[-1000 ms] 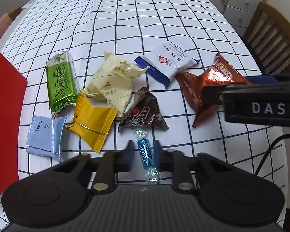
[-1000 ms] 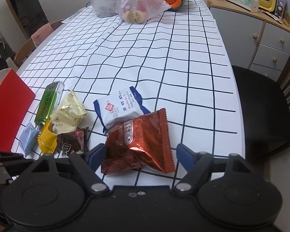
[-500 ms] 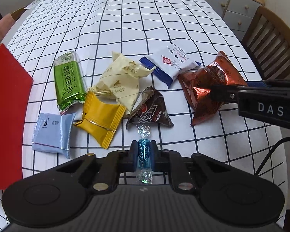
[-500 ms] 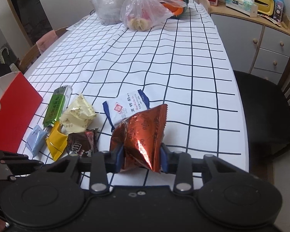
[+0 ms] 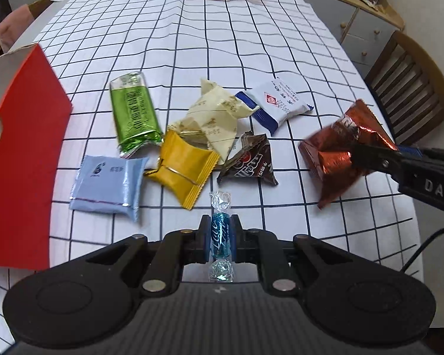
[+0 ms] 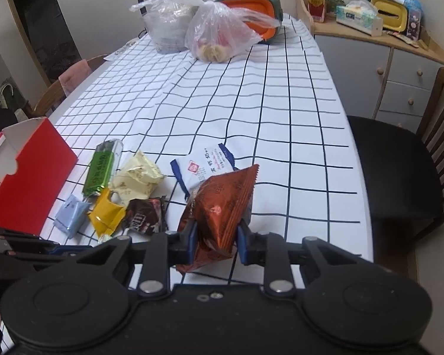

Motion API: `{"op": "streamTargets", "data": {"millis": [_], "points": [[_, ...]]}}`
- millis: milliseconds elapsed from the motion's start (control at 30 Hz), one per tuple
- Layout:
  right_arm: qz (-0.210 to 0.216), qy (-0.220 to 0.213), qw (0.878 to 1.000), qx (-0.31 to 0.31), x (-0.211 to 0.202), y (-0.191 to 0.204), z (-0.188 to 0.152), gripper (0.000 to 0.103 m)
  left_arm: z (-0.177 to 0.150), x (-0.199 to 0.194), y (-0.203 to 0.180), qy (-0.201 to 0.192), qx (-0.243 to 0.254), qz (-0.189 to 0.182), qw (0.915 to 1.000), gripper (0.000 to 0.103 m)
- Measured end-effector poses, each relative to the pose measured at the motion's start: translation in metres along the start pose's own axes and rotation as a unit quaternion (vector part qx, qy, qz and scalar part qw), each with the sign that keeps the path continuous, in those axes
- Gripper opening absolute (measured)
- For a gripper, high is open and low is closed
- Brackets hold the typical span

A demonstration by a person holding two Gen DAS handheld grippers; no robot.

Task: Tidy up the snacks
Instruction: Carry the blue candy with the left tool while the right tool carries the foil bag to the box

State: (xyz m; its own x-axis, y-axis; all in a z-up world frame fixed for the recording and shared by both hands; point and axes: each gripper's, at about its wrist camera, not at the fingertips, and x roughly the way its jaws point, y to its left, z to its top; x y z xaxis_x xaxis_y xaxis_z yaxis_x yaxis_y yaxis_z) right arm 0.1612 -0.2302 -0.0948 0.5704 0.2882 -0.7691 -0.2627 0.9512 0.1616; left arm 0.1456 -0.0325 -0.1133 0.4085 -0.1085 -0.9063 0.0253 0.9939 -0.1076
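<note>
Lifted since: crinkly foil packet [image 6: 222, 207], twist-wrapped candy [image 5: 220, 236].

Between my left gripper's [image 5: 220, 238] matt black plastic fingers I see a candy [image 5: 220, 236] in clear, crinkly cellophane over glossy blue foil. My right gripper [image 6: 216, 241] pinches a shiny, creased copper-brown foil packet [image 6: 222, 207]. Ahead of the left tongs lie a glossy green foil bar [image 5: 133, 114], a matt yellow wrapper [image 5: 183, 167] and a soft-sheen pale blue sachet [image 5: 106, 183]. To their left stands a smooth red cardboard box [image 5: 20, 159]. Underneath, the checked tablecloth [image 6: 251, 112] looks smooth and matt.
</note>
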Motion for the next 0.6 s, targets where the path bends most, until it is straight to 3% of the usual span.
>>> {"op": "streamTargets", "data": {"millis": [600], "points": [[0.019,-0.028,0.999,0.004,-0.057,0.051,-0.014,0.014,-0.007,-0.072,0.049,-0.029,0.001,-0.037,0.9989,0.012]]}}
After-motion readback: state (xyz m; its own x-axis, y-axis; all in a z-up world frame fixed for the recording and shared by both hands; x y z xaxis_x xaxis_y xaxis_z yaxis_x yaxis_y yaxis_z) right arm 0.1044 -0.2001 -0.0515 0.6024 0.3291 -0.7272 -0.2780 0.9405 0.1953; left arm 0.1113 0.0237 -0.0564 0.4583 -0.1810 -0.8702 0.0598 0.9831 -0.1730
